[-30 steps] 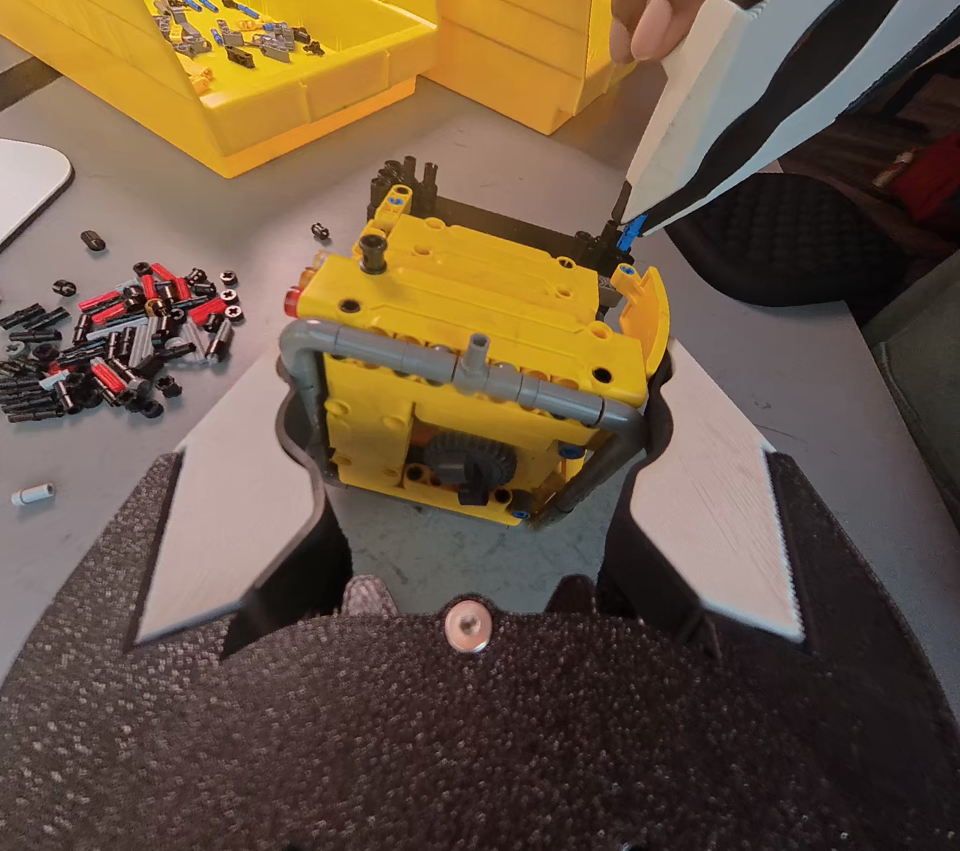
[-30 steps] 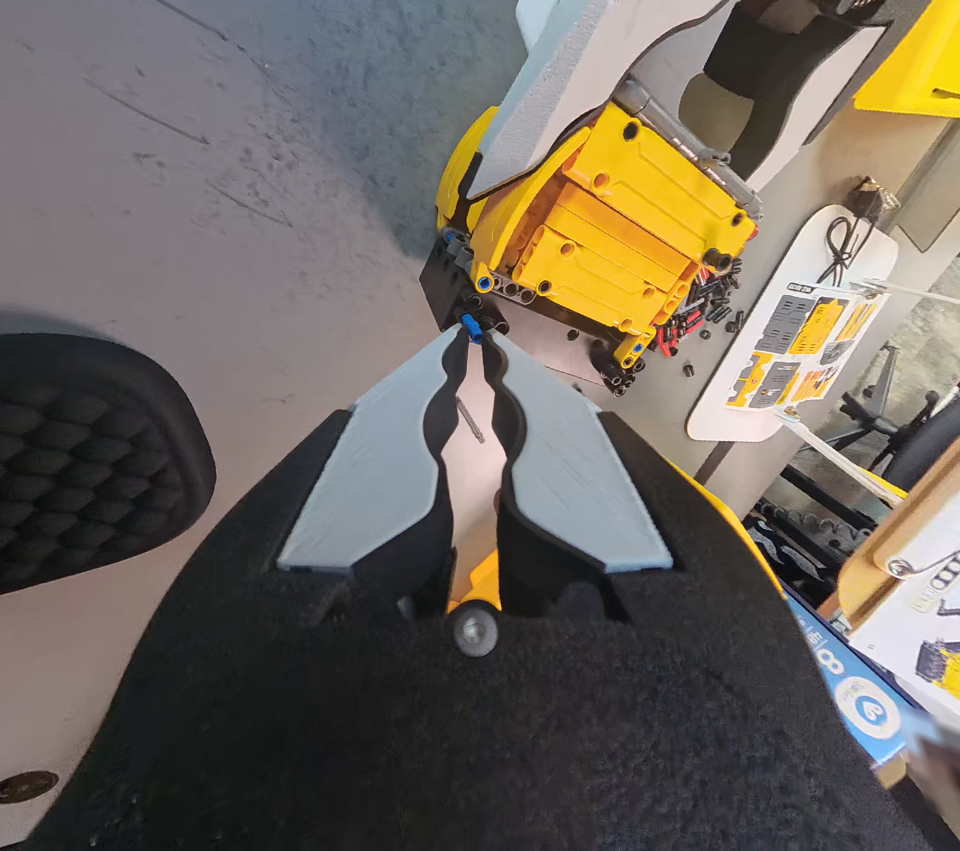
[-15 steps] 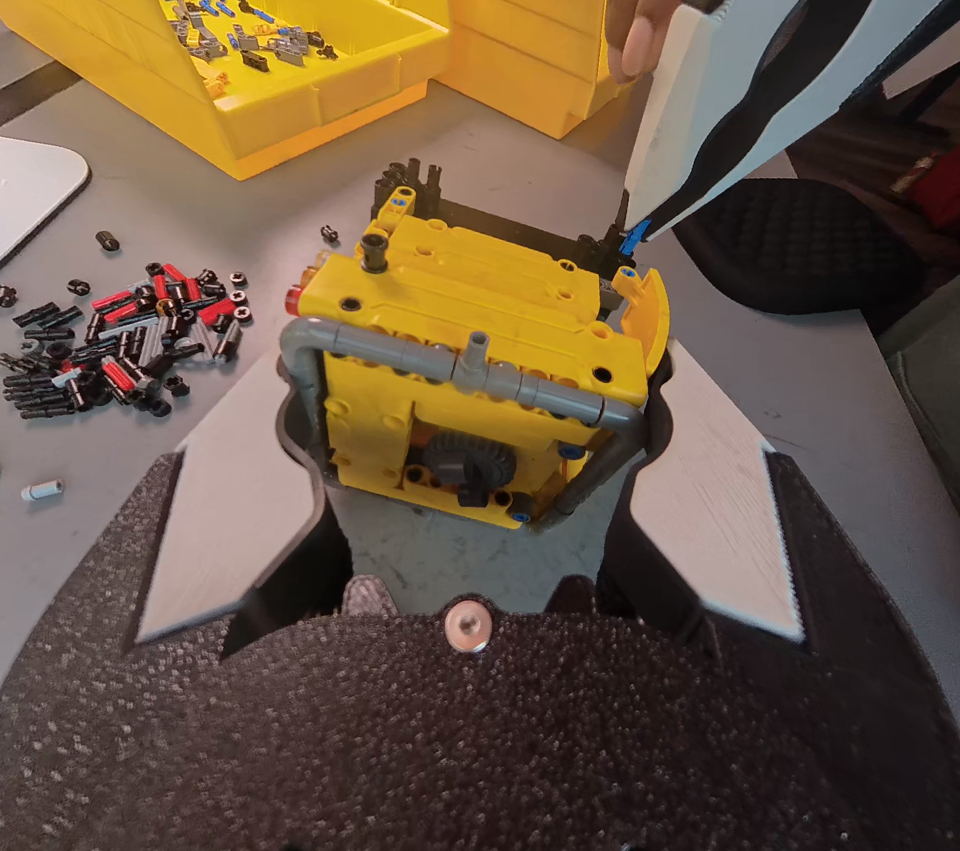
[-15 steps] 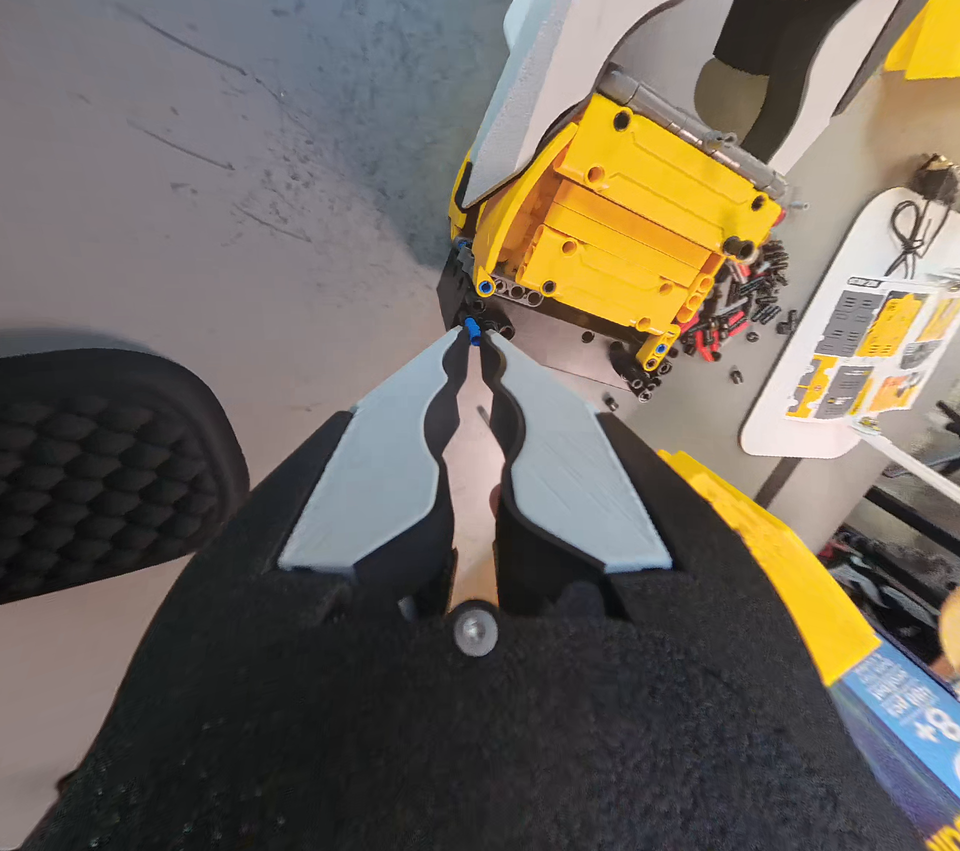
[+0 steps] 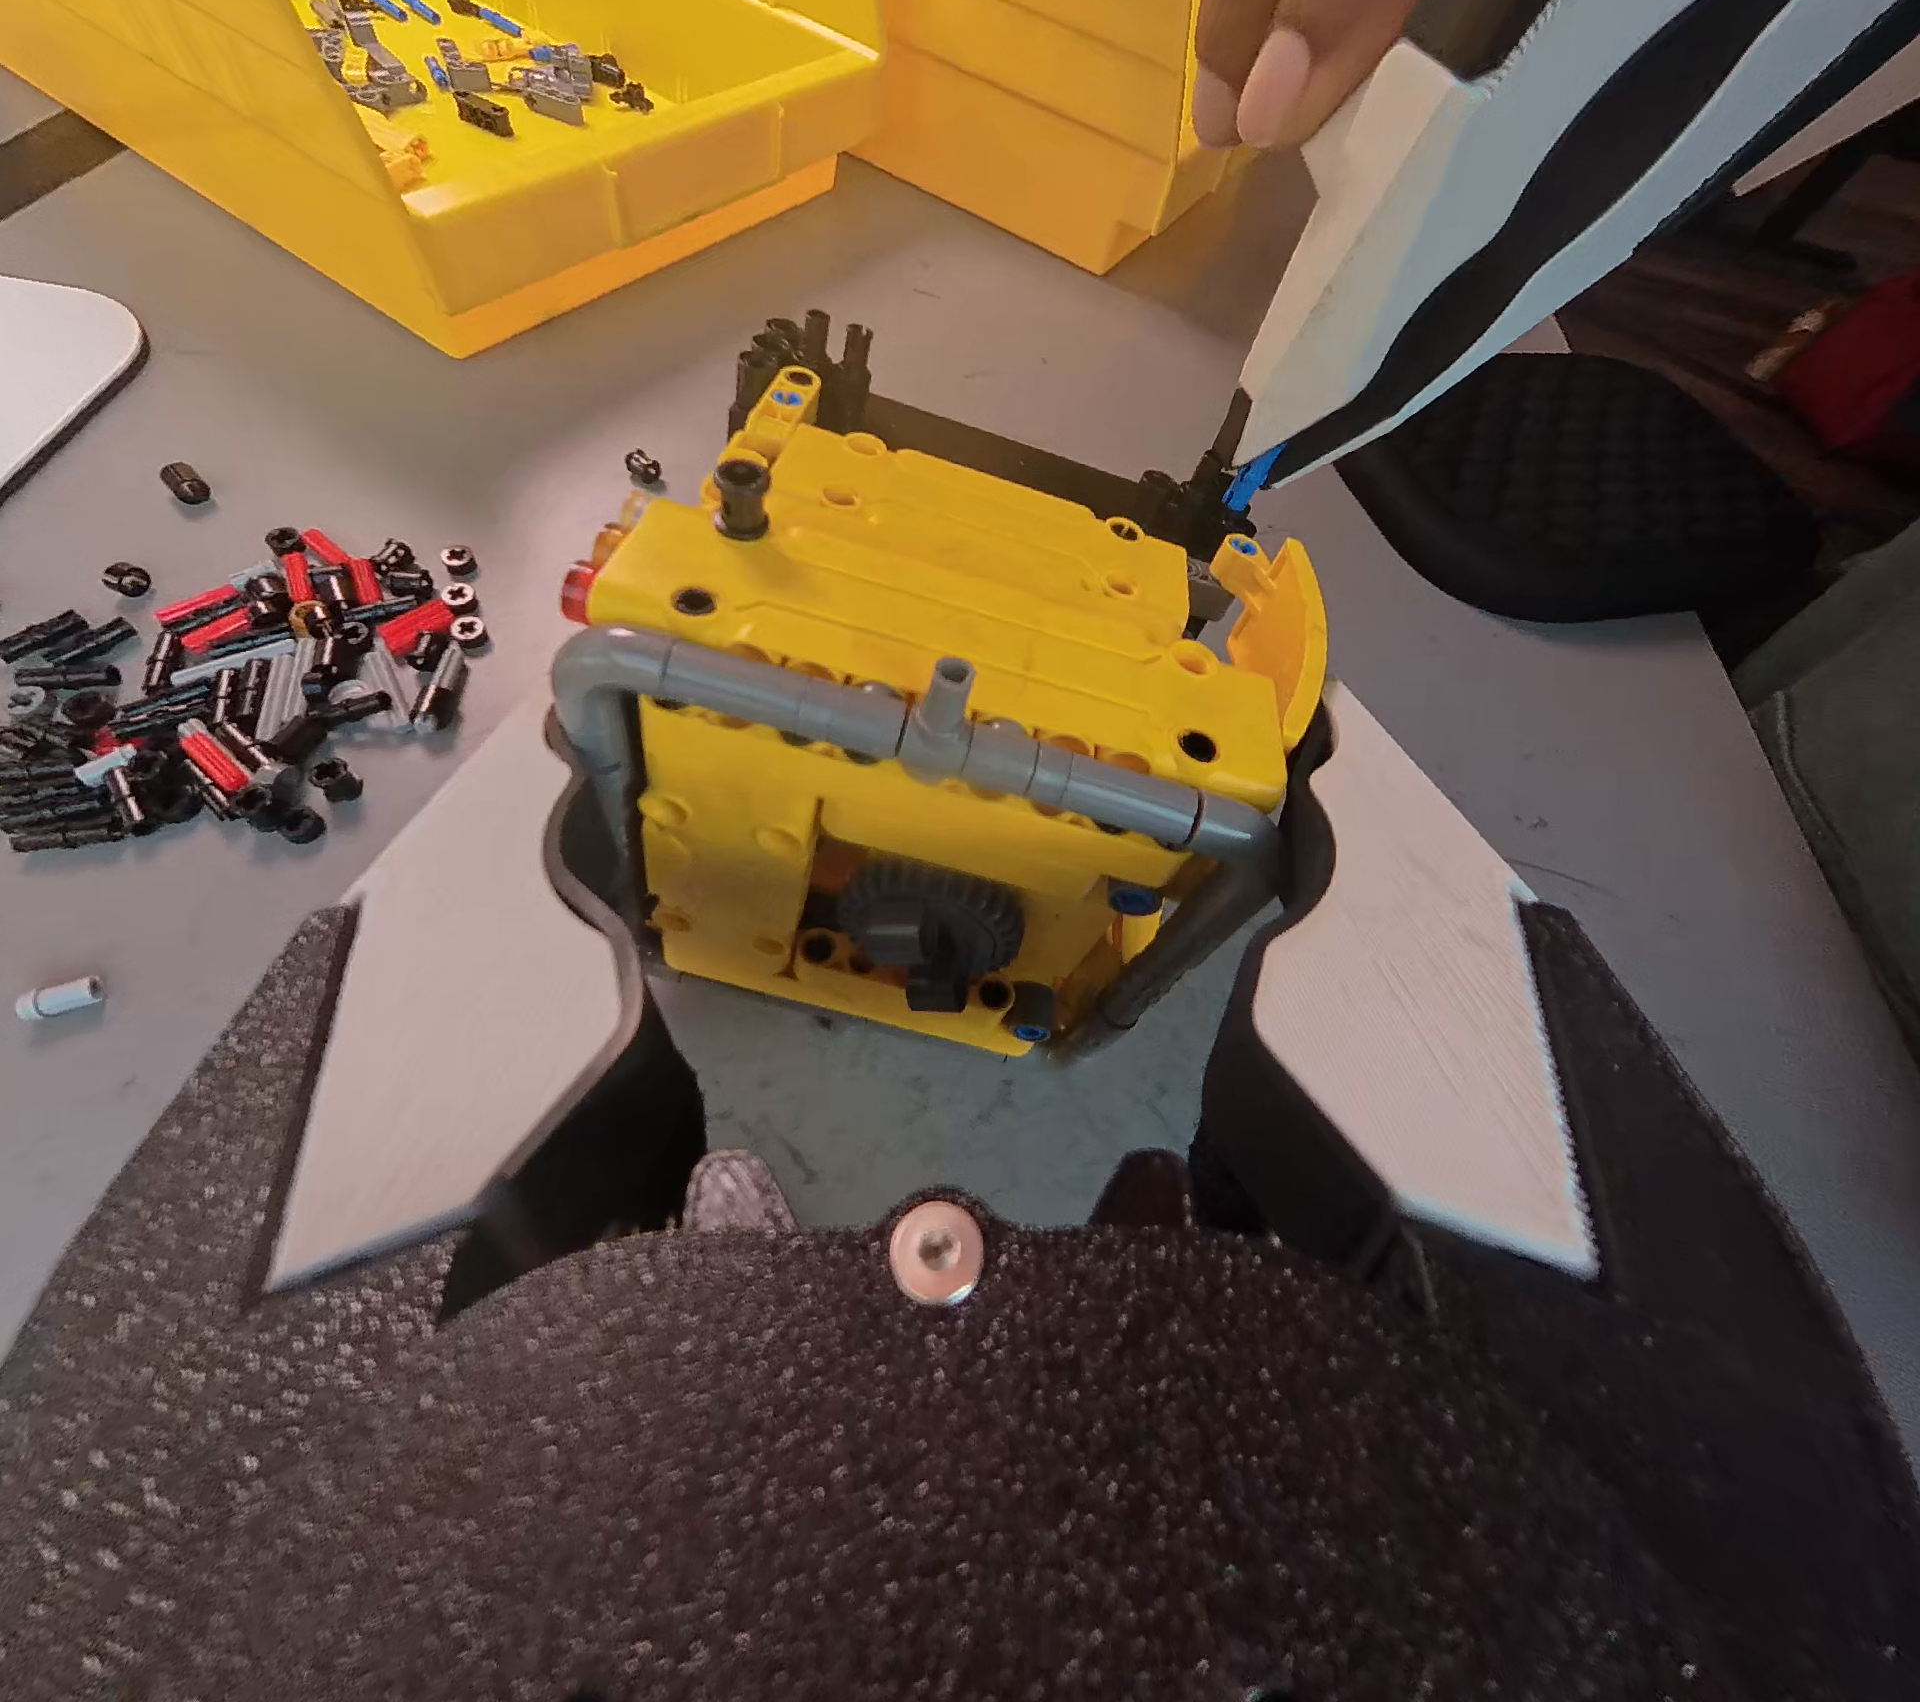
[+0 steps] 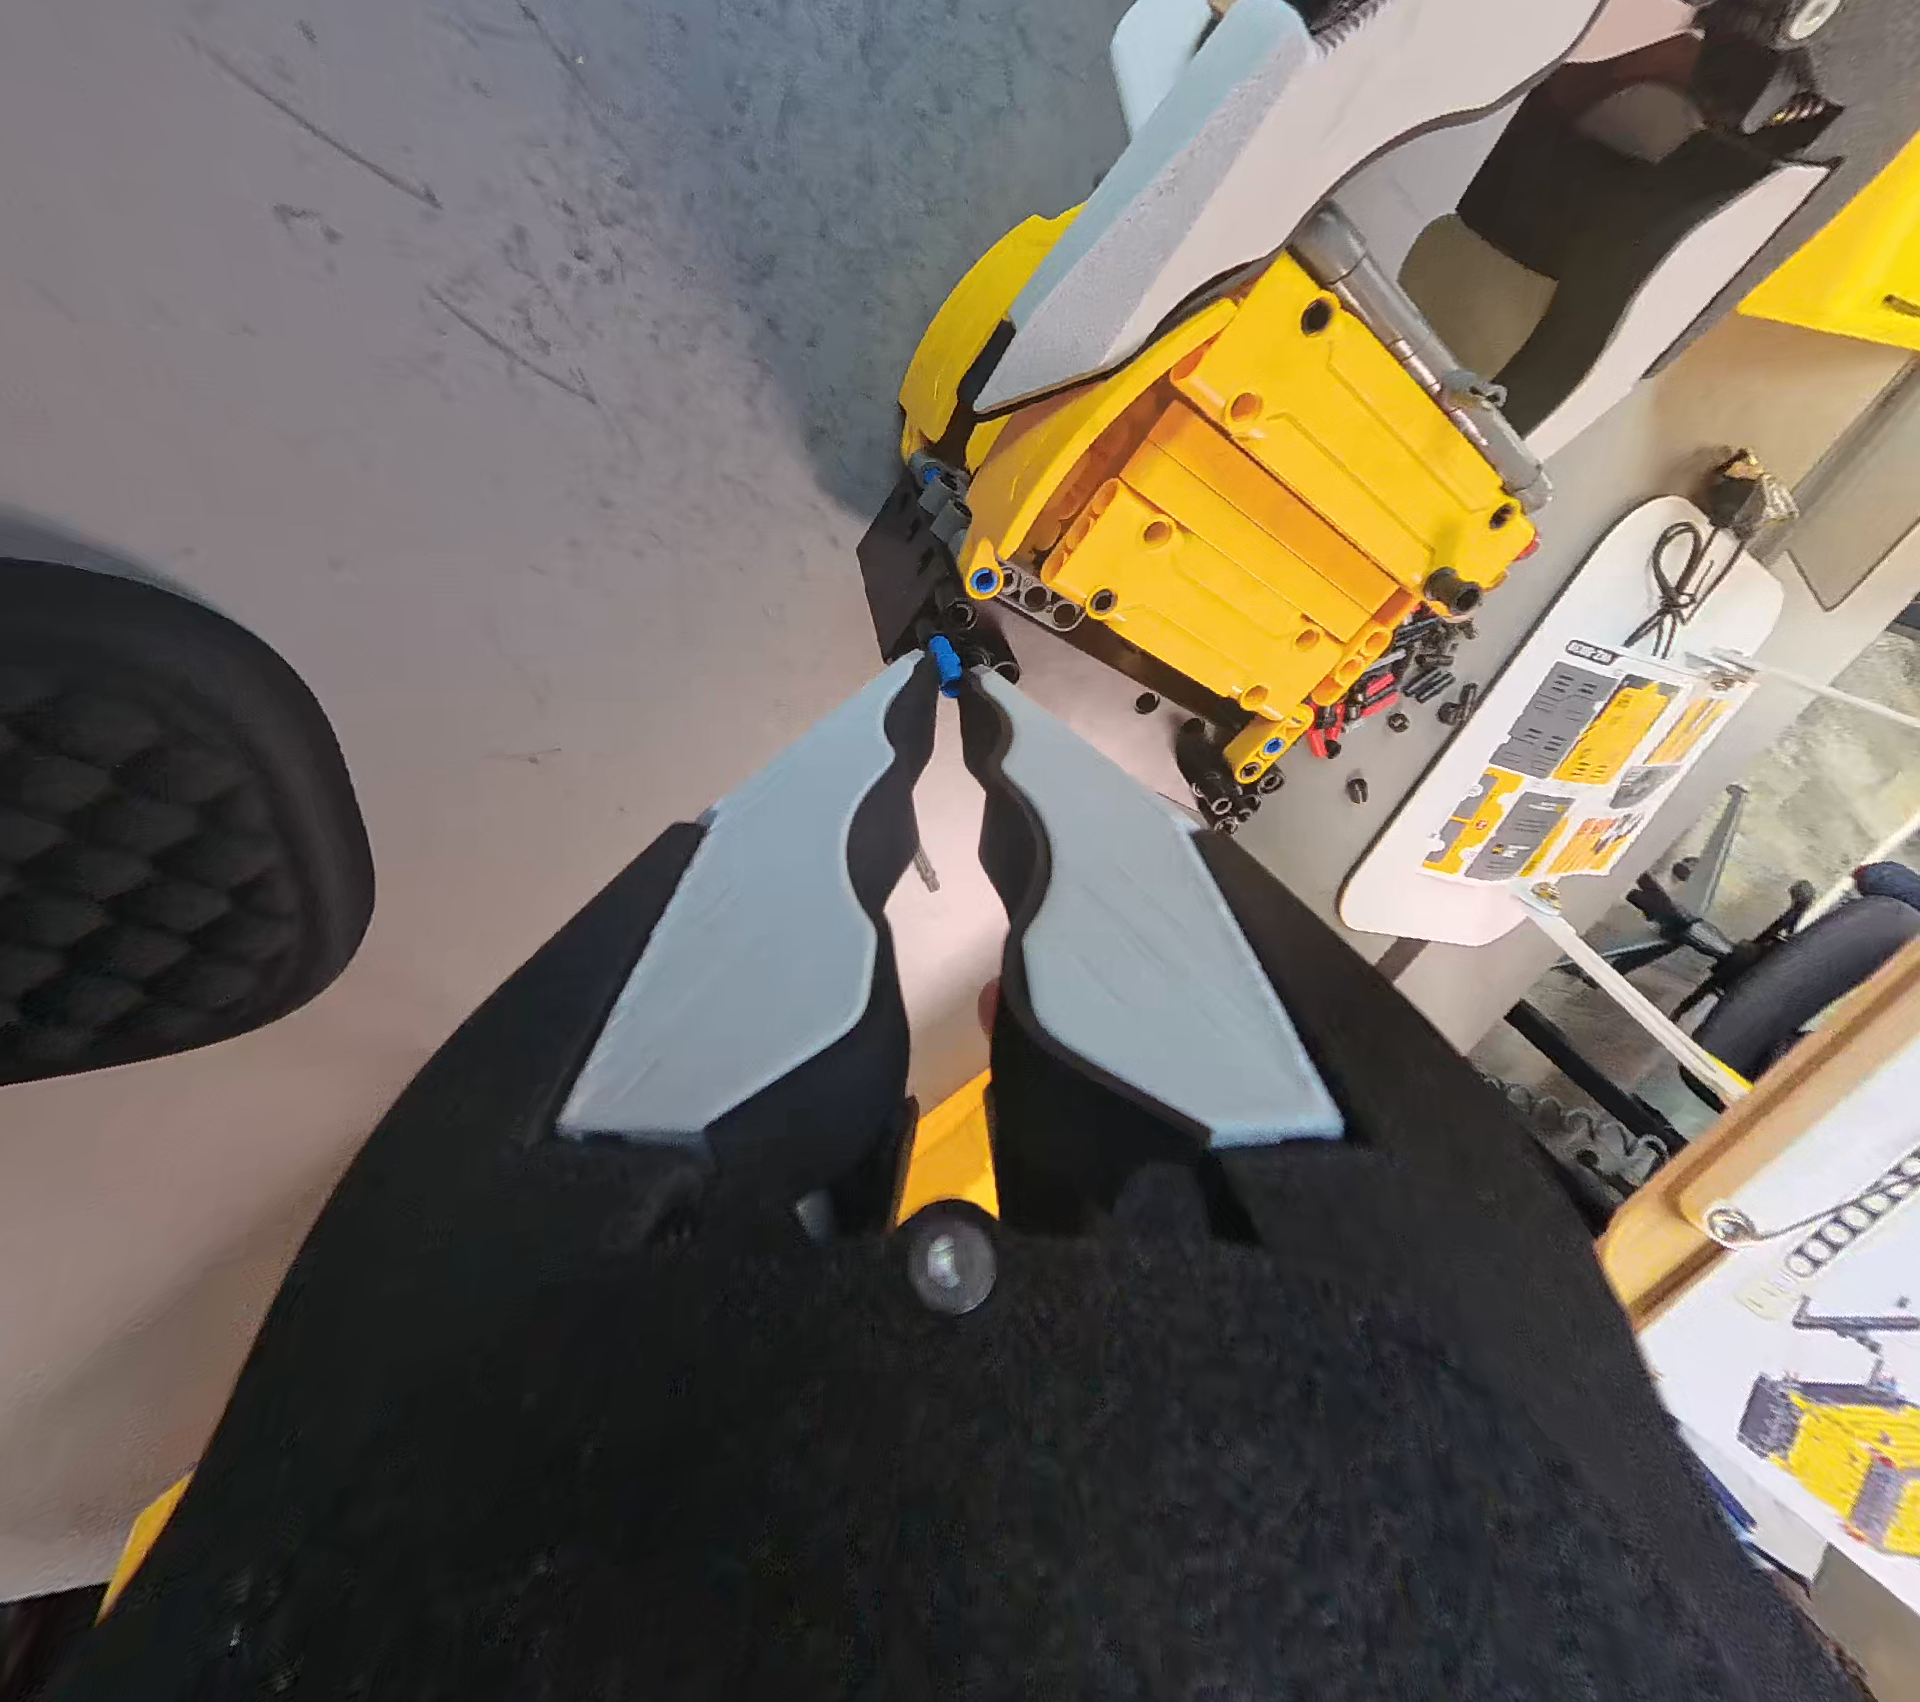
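— Clamping what?
— My left gripper (image 5: 935,831) squeezes the yellow brick model (image 5: 935,665) on the table (image 5: 1039,322): rigid, grip flat sides.
— Right?
— Right gripper (image 6: 948,673) pinches a blue pin (image 6: 943,663), tiny, slippery.

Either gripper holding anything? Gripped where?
Left gripper clamps the yellow brick model by its two opposite side faces, at the end with the grey pipe. Right gripper pinches a small blue pin by one end, at its fingertips.
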`<state>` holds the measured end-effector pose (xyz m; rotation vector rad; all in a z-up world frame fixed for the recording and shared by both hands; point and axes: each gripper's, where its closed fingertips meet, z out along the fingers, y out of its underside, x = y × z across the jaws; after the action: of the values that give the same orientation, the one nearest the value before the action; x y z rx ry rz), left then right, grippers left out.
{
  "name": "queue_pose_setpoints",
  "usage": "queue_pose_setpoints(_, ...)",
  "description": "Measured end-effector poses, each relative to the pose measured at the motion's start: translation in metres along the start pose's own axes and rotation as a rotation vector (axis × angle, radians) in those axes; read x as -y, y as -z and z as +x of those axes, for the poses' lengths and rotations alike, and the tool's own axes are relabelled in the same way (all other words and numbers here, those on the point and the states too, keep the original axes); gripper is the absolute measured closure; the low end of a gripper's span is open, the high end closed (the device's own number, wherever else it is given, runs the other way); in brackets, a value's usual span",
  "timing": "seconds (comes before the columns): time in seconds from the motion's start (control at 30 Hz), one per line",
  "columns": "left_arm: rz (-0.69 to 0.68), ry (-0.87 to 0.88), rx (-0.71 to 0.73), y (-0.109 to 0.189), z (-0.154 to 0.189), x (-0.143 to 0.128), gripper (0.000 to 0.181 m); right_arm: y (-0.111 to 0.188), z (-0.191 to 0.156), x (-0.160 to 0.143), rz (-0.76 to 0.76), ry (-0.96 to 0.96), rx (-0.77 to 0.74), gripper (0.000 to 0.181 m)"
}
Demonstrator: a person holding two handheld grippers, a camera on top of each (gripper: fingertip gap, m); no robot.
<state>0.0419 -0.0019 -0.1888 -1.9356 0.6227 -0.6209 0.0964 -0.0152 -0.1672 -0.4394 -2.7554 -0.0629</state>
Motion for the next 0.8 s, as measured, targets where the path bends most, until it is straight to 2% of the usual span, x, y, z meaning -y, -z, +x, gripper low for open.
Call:
queue_pose_setpoints(0.2, -0.004, -0.109, 0.037, 0.0, -0.002, 0.01, 0.051, -0.008, -0.007, 0.0, 0.009, -0.005, 0.05, 0.18)
queue_pose_setpoints(0.37, -0.035, -0.102, 0.039, 0.004, -0.006, 0.006, 0.051, -0.004, -0.001, 0.0, 0.048, -0.082, 0.048, 0.178)
queue_pose_setpoints(0.53, -0.062, -0.079, 0.051, 0.009, -0.007, -0.001, 0.05, -0.001, 0.006, 0.003, 0.211, -0.303, 0.024, 0.176)
queue_pose_setpoints(0.63, -0.083, -0.158, 0.077, 0.011, -0.003, -0.011, 0.04, 0.0, 0.006, 0.004, 0.315, -0.388, -0.01, 0.176)
queue_pose_setpoints(0.8, -0.126, -0.219, 0.14, 0.009, -0.01, -0.024, 0.049, 0.003, 0.007, 0.002, 0.384, -0.449, -0.059, 0.175)
